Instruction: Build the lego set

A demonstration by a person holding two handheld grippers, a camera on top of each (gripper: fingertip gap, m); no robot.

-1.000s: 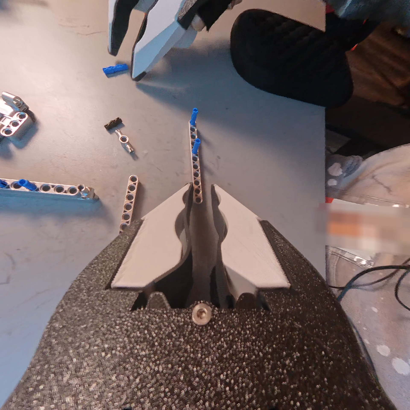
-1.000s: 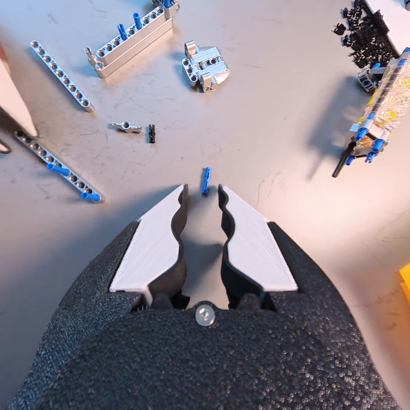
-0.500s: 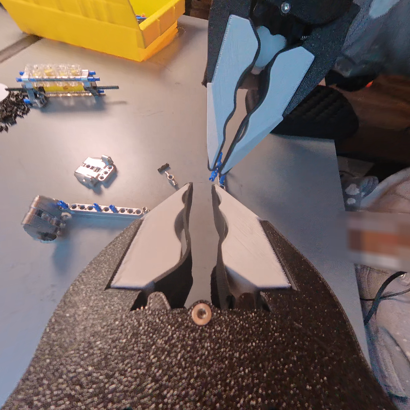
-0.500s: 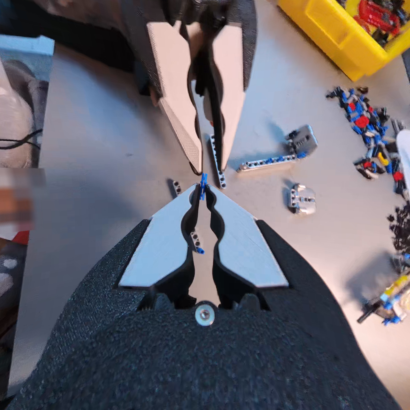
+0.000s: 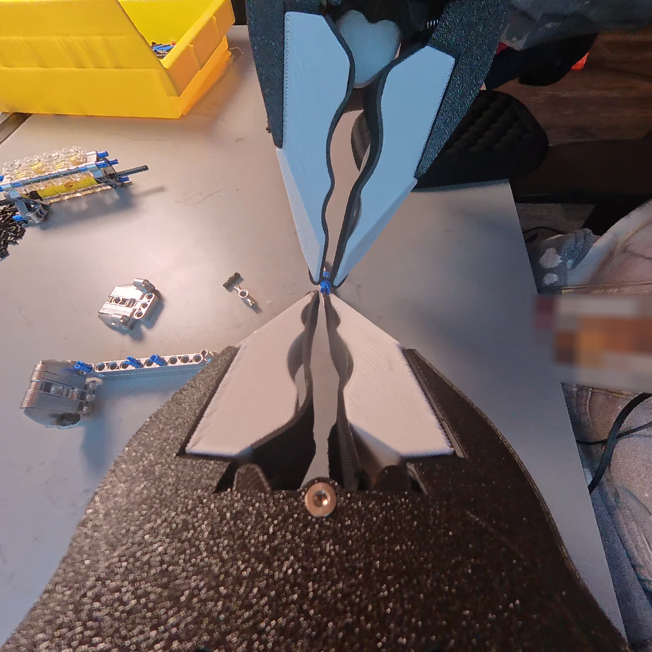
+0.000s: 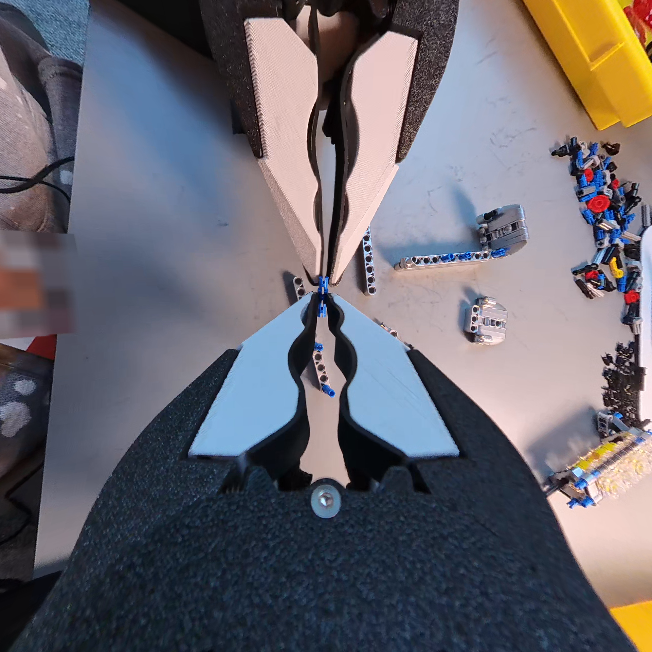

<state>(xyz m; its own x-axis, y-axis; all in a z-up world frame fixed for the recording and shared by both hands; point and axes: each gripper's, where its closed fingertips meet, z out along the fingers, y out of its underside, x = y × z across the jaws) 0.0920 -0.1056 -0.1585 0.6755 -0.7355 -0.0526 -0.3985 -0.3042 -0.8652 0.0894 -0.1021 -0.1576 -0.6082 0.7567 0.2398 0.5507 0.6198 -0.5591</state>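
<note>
Your right gripper [image 6: 321, 300] has its fingers clenched on a small blue pin [image 6: 321, 295] above the grey desk [image 6: 176, 211]. Tip to tip with it, your left gripper [image 6: 326, 277] also pinches the pin's far end. Farther off lie a grey beam with blue pins [image 6: 444, 259] and a yellow bin [image 6: 599, 63].

The left gripper [image 5: 321, 293] and right gripper [image 5: 326, 280] meet tip to tip, closed around a blue pin [image 5: 325, 282] above the tabletop [image 5: 197, 225].
</note>
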